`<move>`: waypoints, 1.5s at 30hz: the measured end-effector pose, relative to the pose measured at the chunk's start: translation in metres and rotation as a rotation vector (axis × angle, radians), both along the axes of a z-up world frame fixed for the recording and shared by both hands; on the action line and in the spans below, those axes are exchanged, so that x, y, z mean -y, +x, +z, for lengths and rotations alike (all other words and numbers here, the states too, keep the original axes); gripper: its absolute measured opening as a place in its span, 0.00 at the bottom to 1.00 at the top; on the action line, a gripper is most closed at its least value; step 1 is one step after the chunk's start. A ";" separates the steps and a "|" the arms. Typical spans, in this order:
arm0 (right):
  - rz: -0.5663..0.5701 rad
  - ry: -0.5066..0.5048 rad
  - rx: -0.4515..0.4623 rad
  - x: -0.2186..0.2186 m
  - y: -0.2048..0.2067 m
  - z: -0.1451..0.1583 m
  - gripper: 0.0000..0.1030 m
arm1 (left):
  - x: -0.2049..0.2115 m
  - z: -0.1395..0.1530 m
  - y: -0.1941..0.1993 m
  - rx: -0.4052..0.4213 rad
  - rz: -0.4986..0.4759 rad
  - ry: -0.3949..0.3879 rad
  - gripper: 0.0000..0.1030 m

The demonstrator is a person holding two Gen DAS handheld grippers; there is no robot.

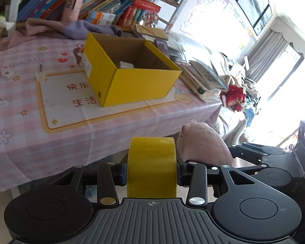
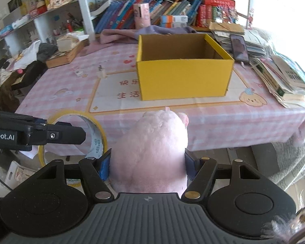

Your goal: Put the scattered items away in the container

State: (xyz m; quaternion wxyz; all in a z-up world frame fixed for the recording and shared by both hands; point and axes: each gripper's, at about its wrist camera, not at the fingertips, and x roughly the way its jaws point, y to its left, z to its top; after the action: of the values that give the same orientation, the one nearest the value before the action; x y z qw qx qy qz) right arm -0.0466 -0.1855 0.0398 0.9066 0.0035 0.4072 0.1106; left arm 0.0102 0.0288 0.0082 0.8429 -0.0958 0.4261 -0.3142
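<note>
At frame bottom, the left gripper [image 1: 151, 169] clamps a yellow tape roll [image 1: 151, 165]; the right gripper [image 2: 148, 165] squeezes a pink plush toy [image 2: 152, 150]. The open yellow cardboard box [image 2: 185, 77] sits mid-frame; releasing early would likely drop either short of its rim.

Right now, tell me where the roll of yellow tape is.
The roll of yellow tape is clamped in the left gripper, off the table's near edge, beside the pink plush toy and short of the yellow box.
</note>
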 end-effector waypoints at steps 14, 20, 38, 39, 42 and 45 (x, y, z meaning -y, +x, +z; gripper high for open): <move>-0.102 -0.003 -0.065 0.039 0.008 -0.005 0.64 | 0.050 -0.007 0.025 -0.037 -0.126 -0.018 0.39; -0.096 0.003 -0.084 0.052 0.027 -0.011 0.64 | 0.063 -0.012 0.042 -0.053 -0.120 -0.010 0.39; 0.030 0.032 0.084 0.104 0.162 0.020 0.64 | 0.107 0.031 0.145 0.155 0.028 0.059 0.39; 0.046 0.035 0.102 0.105 0.173 0.025 0.64 | 0.110 0.035 0.152 0.167 0.045 0.061 0.39; 0.103 0.037 0.163 0.108 0.206 0.038 0.64 | 0.115 0.048 0.172 0.208 0.097 0.069 0.39; 0.158 0.034 0.208 0.108 0.237 0.046 0.64 | 0.119 0.058 0.189 0.243 0.153 0.082 0.39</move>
State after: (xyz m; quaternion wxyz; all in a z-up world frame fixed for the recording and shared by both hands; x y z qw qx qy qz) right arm 0.1908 -0.2933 0.0861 0.9323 -0.0248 0.3080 0.1882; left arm 0.1995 -0.0900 0.0657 0.9130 -0.0548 0.3250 -0.2405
